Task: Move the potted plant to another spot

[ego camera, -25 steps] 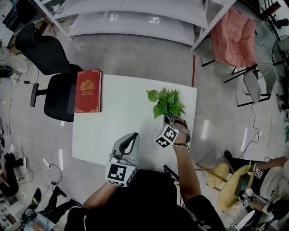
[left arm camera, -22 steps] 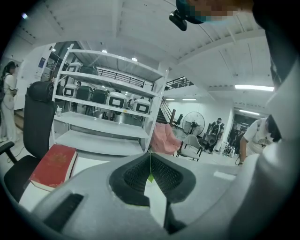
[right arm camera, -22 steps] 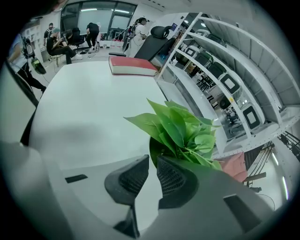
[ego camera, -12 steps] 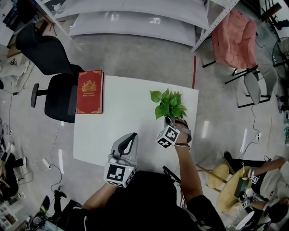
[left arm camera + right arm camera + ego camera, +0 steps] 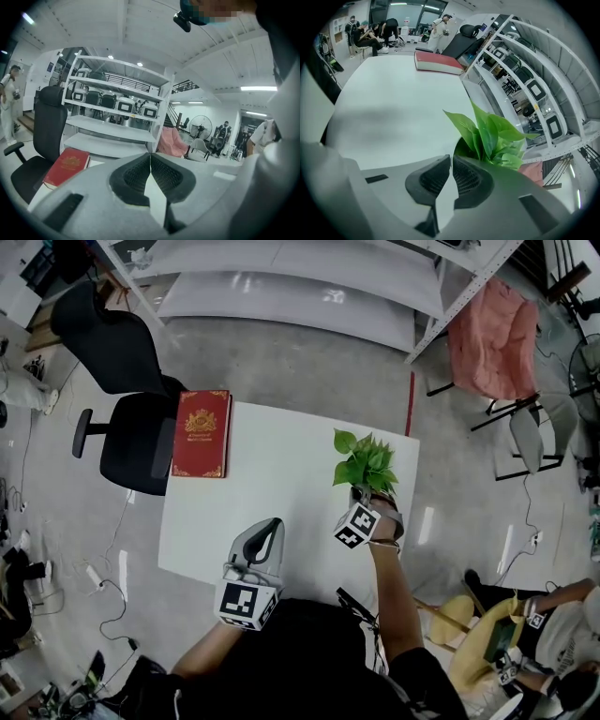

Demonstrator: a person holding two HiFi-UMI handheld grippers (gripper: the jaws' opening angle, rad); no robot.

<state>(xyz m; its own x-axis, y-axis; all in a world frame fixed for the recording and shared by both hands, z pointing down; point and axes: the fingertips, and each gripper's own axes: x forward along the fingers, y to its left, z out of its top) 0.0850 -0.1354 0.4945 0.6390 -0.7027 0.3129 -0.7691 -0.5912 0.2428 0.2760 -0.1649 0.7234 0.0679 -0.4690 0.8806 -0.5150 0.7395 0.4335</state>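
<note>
The potted plant point(image 5: 364, 463) has bright green leaves and stands near the right edge of the white table point(image 5: 281, 474). My right gripper point(image 5: 363, 495) is at its near side, jaws closed on the pot's rim; the pot itself is hidden under the gripper. In the right gripper view the leaves point(image 5: 492, 136) rise just behind the pinched jaws of the right gripper point(image 5: 451, 158). My left gripper point(image 5: 272, 524) hovers by the table's front edge. In its own view the left gripper point(image 5: 150, 157) is shut and holds nothing.
A red book point(image 5: 201, 434) lies at the table's far left corner. A black office chair point(image 5: 122, 390) stands left of the table, metal shelving point(image 5: 281, 287) beyond it, a pink-draped chair point(image 5: 492, 334) at far right. A seated person point(image 5: 525, 624) is near the lower right.
The head view has drifted, so everything sits a little right in the picture. The plant and right gripper have edged slightly toward the table's right edge. The left gripper stays put.
</note>
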